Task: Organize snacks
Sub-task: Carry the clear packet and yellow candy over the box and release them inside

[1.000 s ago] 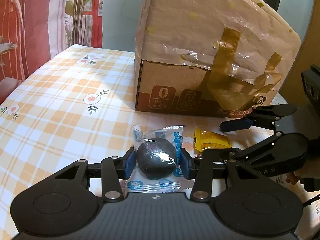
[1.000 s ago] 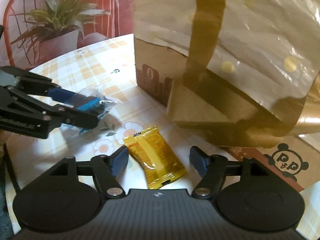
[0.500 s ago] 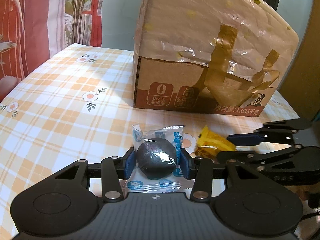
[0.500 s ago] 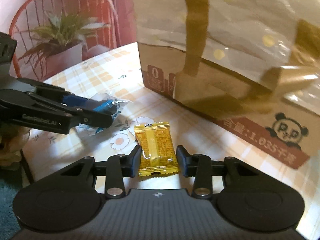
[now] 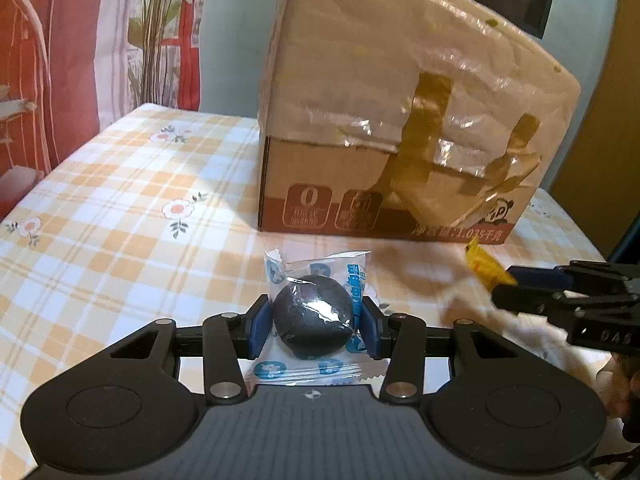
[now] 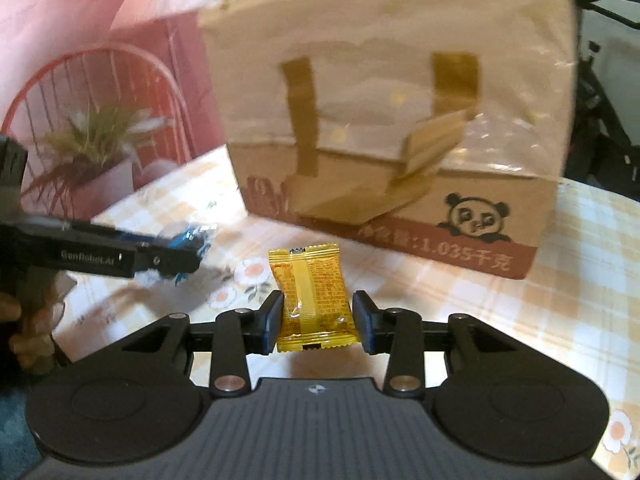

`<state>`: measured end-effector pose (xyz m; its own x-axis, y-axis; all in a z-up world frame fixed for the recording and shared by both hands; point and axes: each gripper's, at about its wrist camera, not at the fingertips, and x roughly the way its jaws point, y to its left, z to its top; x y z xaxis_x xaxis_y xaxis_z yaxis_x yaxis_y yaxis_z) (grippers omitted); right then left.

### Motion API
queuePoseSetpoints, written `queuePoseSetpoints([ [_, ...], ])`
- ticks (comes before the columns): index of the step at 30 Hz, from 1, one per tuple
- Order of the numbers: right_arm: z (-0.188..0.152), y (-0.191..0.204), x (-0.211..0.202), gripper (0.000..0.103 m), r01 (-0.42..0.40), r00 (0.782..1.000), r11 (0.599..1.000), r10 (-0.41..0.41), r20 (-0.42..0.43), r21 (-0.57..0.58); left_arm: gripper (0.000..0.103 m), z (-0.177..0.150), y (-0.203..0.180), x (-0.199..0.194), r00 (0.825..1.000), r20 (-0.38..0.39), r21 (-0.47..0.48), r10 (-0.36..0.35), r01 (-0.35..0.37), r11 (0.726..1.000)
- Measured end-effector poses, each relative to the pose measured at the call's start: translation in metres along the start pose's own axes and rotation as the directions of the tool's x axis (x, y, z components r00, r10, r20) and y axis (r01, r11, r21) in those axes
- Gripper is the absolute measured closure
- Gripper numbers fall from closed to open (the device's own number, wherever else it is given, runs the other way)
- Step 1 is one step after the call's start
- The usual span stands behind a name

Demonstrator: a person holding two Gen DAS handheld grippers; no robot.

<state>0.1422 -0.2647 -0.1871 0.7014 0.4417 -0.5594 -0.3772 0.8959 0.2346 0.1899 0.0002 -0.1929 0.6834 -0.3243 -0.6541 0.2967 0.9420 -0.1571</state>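
Observation:
My left gripper is shut on a dark round snack in a clear blue-printed wrapper, held above the checked tablecloth. My right gripper is shut on a yellow snack packet, lifted off the table. In the left wrist view the right gripper comes in from the right with the yellow packet in it. In the right wrist view the left gripper shows at the left with the blue-printed wrapper. A tall cardboard box covered in plastic and brown tape stands behind both; it also shows in the right wrist view.
The table has an orange-checked floral tablecloth. A red wire chair and a potted plant stand beyond the table's left edge. Red-and-white fabric hangs at the back left.
My right gripper closed on the yellow packet and lifted it off the table, pulling back from the box. My left gripper kept its hold on the dark snack and rose slightly.

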Motion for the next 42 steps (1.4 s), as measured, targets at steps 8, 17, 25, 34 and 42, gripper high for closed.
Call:
queuePoseSetpoints([
  [8, 0.029, -0.005, -0.044, 0.063, 0.018, 0.981, 1.0, -0.022, 0.193, 0.02, 0.054, 0.044, -0.008, -0.038, 0.987, 0.158, 0.026, -0.013, 0.009, 1.0],
  [17, 0.101, -0.009, -0.089, 0.063, 0.045, 0.92, 0.999, -0.04, 0.39, -0.002, 0.054, 0.131, -0.04, -0.072, 0.934, 0.35, 0.112, -0.067, 0.029, 0.993],
  [25, 0.17, -0.029, -0.071, 0.063, 0.165, 0.925, 0.986, -0.142, 0.352, -0.036, 0.054, 0.198, -0.066, -0.038, 0.936, 0.346, 0.111, -0.063, 0.026, 0.993],
  [34, 0.2, -0.044, -0.019, 0.062, 0.276, 0.947, 0.955, -0.252, 0.198, -0.105, 0.053, 0.215, -0.075, 0.014, 0.971, 0.237, 0.125, -0.022, -0.008, 0.992],
  [42, 0.186, -0.04, -0.008, 0.023, 0.296, 0.949, 0.947, -0.276, 0.15, -0.126, 0.01, 0.208, -0.065, -0.002, 0.957, 0.289, 0.14, 0.012, -0.054, 0.989],
])
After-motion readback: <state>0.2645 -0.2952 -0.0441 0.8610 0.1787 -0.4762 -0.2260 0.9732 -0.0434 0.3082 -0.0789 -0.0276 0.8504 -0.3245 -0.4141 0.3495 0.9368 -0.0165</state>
